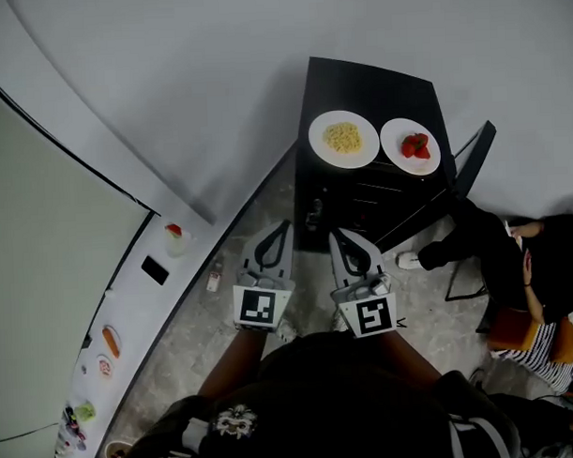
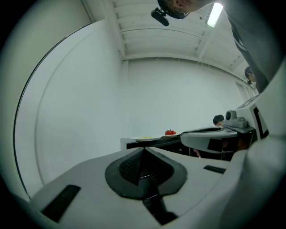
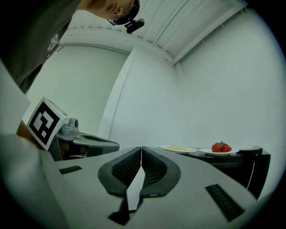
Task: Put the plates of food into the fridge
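At lower centre the left tool (image 1: pixel 284 225) is clenched on nothing, and the right tool (image 1: pixel 335 235) beside it likewise; above them, on the black counter (image 1: pixel 357 85), sit the noodle plate (image 1: pixel 343 139) and, rightmost, the strawberry plate (image 1: pixel 410 146)

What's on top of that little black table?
Two white plates: the noodle plate and the strawberry plate, side by side. Whatever sits inside the black table is hidden.

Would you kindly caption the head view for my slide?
Left gripper and right gripper, both shut, face a black table holding a noodle plate and a strawberry plate.
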A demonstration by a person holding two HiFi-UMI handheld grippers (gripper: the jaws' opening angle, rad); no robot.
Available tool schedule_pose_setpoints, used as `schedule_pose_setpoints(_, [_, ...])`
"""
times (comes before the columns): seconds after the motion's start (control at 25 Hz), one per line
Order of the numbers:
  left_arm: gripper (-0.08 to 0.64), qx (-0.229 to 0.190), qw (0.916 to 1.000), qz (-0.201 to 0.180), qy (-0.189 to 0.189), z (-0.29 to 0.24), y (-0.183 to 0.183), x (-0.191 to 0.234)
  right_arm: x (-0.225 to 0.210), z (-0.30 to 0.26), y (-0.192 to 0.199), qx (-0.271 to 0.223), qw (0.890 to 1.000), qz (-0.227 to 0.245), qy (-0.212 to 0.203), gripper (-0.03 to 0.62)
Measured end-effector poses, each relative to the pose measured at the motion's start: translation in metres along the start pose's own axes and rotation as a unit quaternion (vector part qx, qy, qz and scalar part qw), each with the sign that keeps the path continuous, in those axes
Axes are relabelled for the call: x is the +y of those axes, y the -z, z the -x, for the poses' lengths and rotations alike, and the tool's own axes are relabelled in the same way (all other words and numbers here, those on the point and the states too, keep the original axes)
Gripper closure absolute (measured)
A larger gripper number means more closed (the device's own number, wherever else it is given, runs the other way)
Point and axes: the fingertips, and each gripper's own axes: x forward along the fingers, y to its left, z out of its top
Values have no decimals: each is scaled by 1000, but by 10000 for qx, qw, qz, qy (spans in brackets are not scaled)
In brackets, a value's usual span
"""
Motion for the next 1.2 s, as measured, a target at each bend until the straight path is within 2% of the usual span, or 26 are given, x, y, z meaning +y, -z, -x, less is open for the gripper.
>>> schedule_pose_setpoints(0.24, [537, 87, 9987, 474, 189, -27, 2, -26, -55, 15, -2, -18, 9988, -42, 479, 568])
schedule_pose_setpoints(0.32, [537, 40, 9994, 298, 194, -37, -2, -32, -73, 19, 2, 75, 9981, -113, 597, 568])
schedule_pose_setpoints(0.44, [537, -17, 9997, 16, 241, -50, -9, -43, -97, 24, 13, 129, 9950, -671, 733, 566])
schedule_pose_setpoints(0.6, [537, -26, 9992, -179, 350, -62, -14, -60, -123, 28, 30, 242, 9807, -1693, 951, 566])
schedule_pose_setpoints(0.8, [537, 43, 9989, 150, 438, -73, -13, -67, -141, 29, 39, 313, 9720, -2052, 1101, 566])
schedule_pose_setpoints(0.96, [537, 131, 9987, 223, 438, -78, -9, -69, -153, 28, 42, 328, 9629, -2429, 1131, 551])
schedule_pose_setpoints(1.04, [537, 149, 9986, 219, 458, -81, -7, -71, -162, 27, 45, 259, 9481, -2942, 1176, 518])
schedule_pose_setpoints(1.08, [537, 164, 9985, 227, 464, -82, -7, -72, -168, 26, 47, 202, 9341, -3353, 1214, 514])
schedule_pose_setpoints(1.2, [537, 183, 9986, 224, 439, -82, -4, -75, -185, 26, 54, -24, 8746, -4659, 1344, 510])
